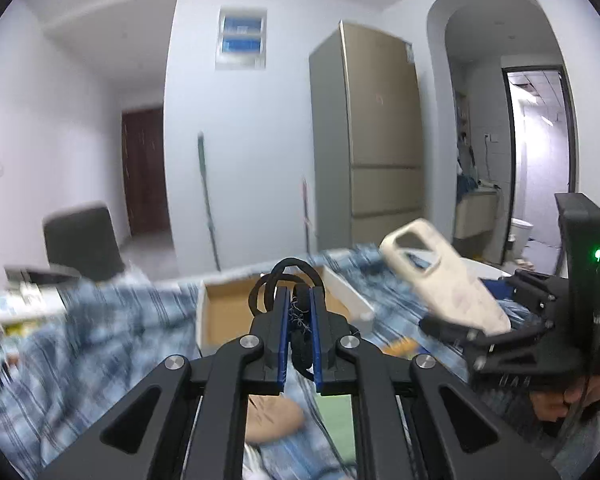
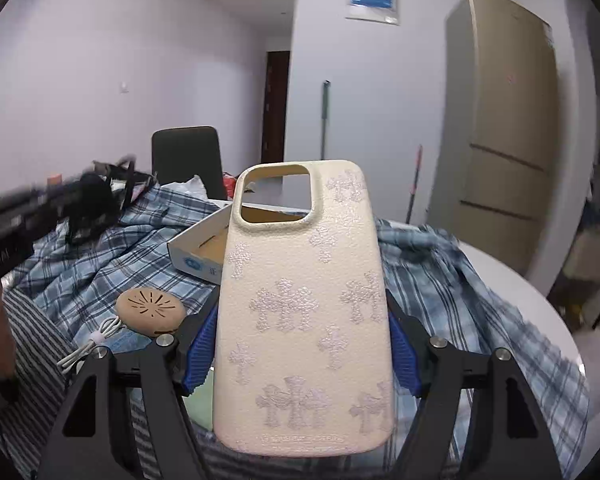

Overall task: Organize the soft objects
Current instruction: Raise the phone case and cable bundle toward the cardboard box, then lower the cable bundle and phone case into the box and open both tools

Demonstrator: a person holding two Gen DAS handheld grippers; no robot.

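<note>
While the left wrist view shows the left gripper (image 1: pixel 300 304) clamped tight on black hair ties (image 1: pixel 296 276) above the open cardboard box (image 1: pixel 228 312), only the right wrist view shows the raised crosses on the cream phone case (image 2: pixel 304 312), which the right gripper (image 2: pixel 304 344) pinches by its two edges between blue pads (image 2: pixel 202 350). Below lie a plaid cloth (image 2: pixel 112 248), a tan round pouch (image 2: pixel 150 310) and a coiled white cable (image 2: pixel 90 346). From the right wrist, the case hides much of the box.
</note>
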